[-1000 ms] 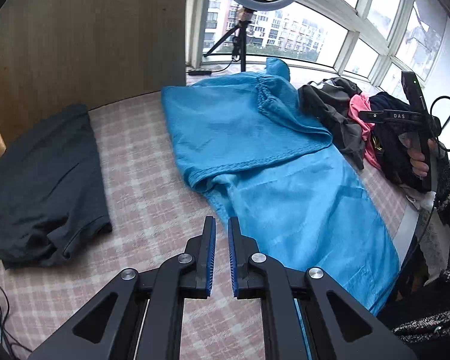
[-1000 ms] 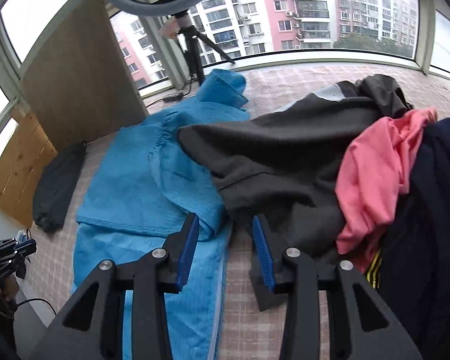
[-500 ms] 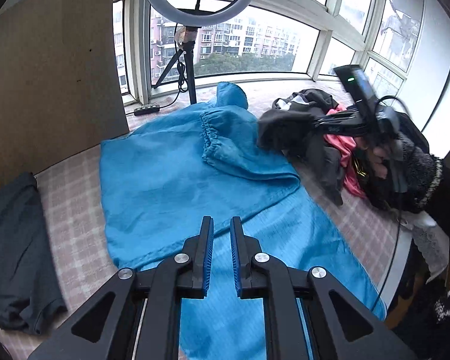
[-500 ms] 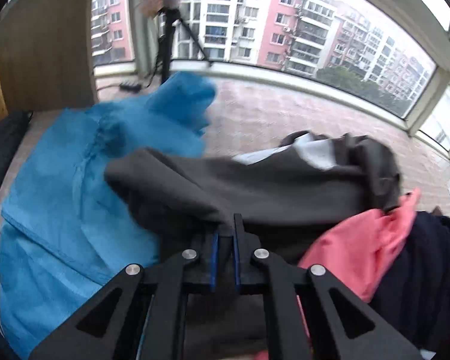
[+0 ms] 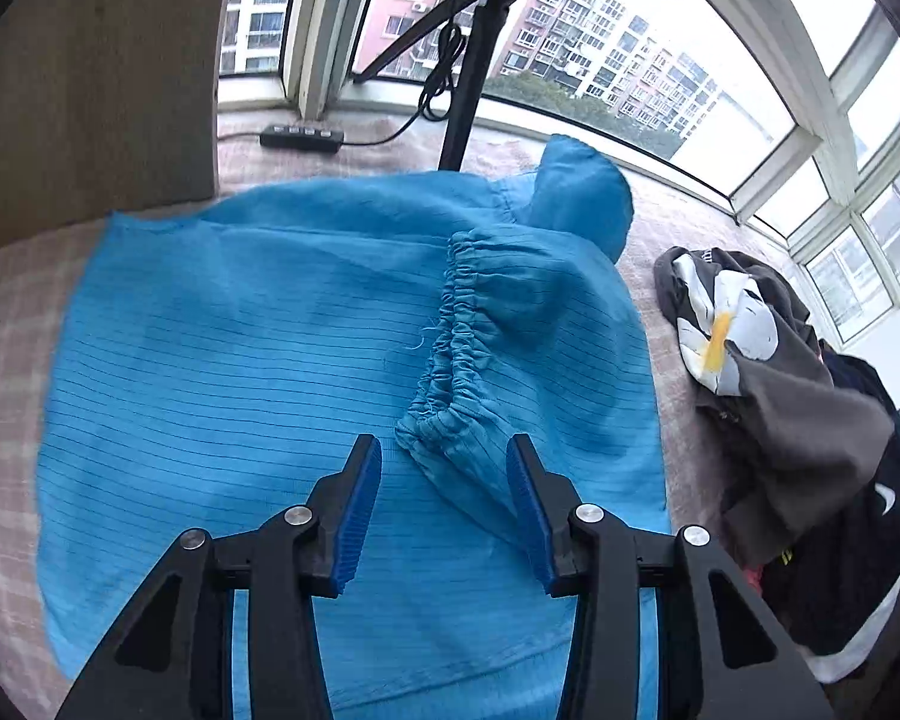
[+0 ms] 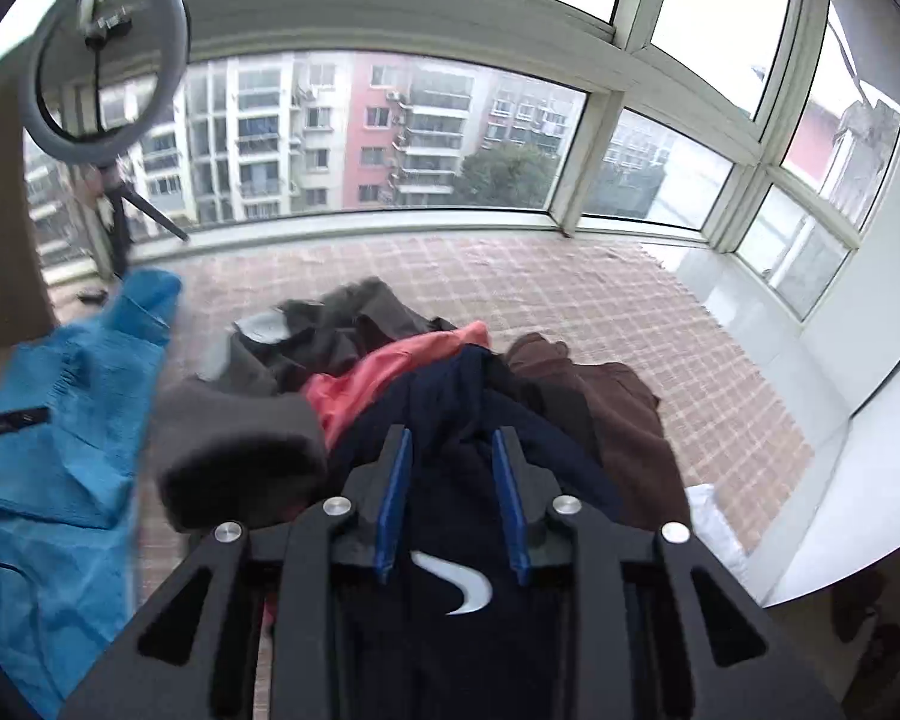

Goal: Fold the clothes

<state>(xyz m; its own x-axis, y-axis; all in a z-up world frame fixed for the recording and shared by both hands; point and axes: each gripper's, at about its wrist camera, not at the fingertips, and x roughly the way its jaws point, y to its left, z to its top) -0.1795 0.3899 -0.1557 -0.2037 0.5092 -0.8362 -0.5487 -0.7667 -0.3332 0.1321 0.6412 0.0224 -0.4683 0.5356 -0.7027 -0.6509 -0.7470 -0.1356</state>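
In the left wrist view we see, at the far left, a tall brown wooden panel point(image 5: 90, 90) standing at the edge of the pink checked cloth surface point(image 5: 6, 324); spread flat on that surface is the bright blue, finely striped garment with a hood and elastic-gathered cuff point(image 5: 240, 360), its sleeve folded across the body; the left tool point(image 5: 444, 462) hovers just above it with its blue-padded jaws wide apart, the gathered cuff lying between them, nothing gripped; behind the garment a black power strip point(image 5: 301, 138) and the black tripod leg of a ring light point(image 5: 471, 72) stand by the window; to the right, apart from the blue garment, lies a heap of dark clothes topped by a grey garment with a white and yellow print point(image 5: 750, 360); the heap's lower edge is cut off by the frame.

In the right wrist view the blue garment point(image 6: 60, 450) lies at the left, blurred; the white ring light point(image 6: 111, 60) rises above it; the right tool point(image 6: 450, 450) is held over the heap with its jaws moderately parted and empty, directly above a navy garment with a white curved logo point(image 6: 450, 600); around it lie the grey garment point(image 6: 240, 450), a pink one point(image 6: 384, 372) and a brown one point(image 6: 618, 414), each partly buried, so we cannot make out their shapes.
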